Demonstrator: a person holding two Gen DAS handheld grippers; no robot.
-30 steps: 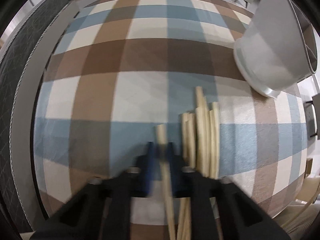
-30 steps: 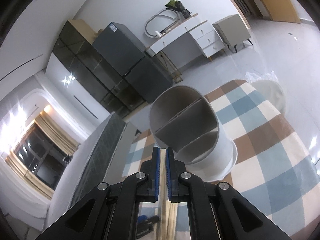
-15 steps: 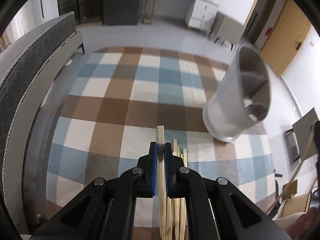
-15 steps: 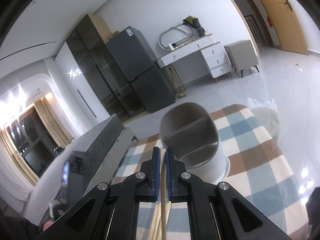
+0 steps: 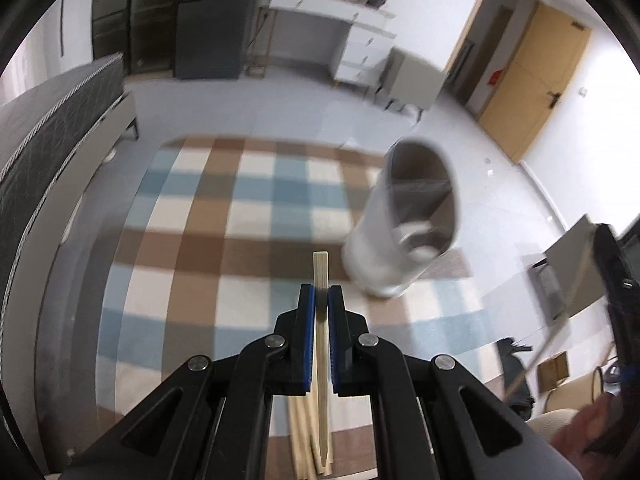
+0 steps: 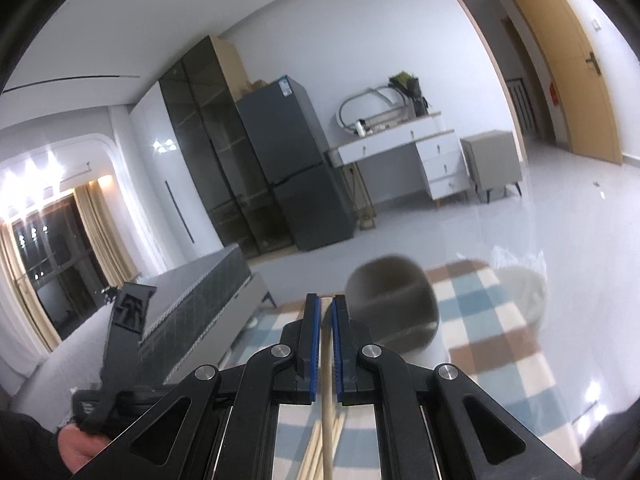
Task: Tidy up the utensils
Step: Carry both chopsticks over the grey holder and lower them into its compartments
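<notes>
Both grippers, left (image 5: 321,294) and right (image 6: 327,304), each clamped on one chopstick (image 5: 320,276), raised toward the divided holder (image 5: 404,232) for dropping in.

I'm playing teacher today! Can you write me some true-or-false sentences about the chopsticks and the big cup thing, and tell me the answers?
1. The left gripper pinches a wooden chopstick. True.
2. The right gripper is wide open and holds nothing. False: it is shut on a chopstick.
3. The white holder has dividers inside. True.
4. The holder stands on bare floor. False: it stands on the checked rug.
5. More chopsticks lie on the rug. True.
</notes>
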